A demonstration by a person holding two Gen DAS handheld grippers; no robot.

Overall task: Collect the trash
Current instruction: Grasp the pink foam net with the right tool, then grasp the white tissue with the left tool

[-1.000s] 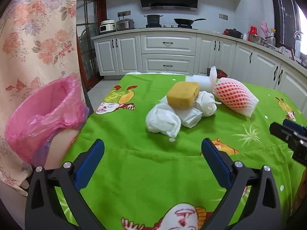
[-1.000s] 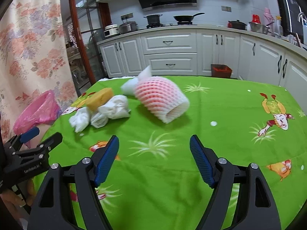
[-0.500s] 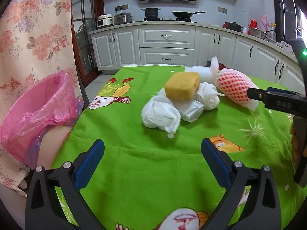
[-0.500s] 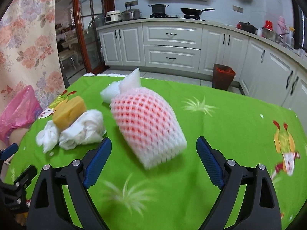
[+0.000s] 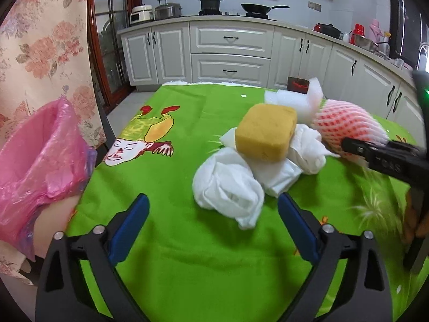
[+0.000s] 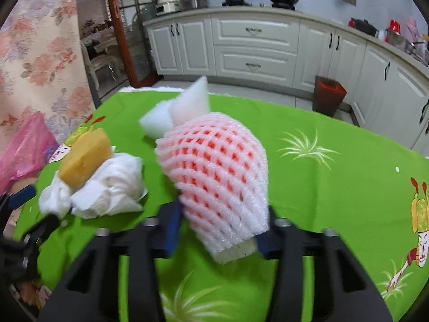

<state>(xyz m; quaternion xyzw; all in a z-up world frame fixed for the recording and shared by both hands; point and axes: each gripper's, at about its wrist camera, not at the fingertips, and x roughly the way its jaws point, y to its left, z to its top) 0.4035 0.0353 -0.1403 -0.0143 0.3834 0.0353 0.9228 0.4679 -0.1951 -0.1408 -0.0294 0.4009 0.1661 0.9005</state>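
A green cartoon tablecloth (image 5: 171, 187) covers the table in a white-cabineted kitchen. The pink-lined bin (image 5: 40, 166) stands at its left edge. The left gripper (image 5: 213, 222) hangs spread wide before the crumpled tissues (image 5: 228, 187) and yellow sponge (image 5: 265, 131). The right gripper (image 6: 219, 225) straddles the foam fruit net (image 6: 214, 171), fingers touching its sides.

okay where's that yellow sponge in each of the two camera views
Left wrist view: yellow sponge sits right of centre, on top of the white crumpled paper.
Right wrist view: yellow sponge is at the left, on the same paper.
Shared landmark: the pink foam fruit net beside the pile.
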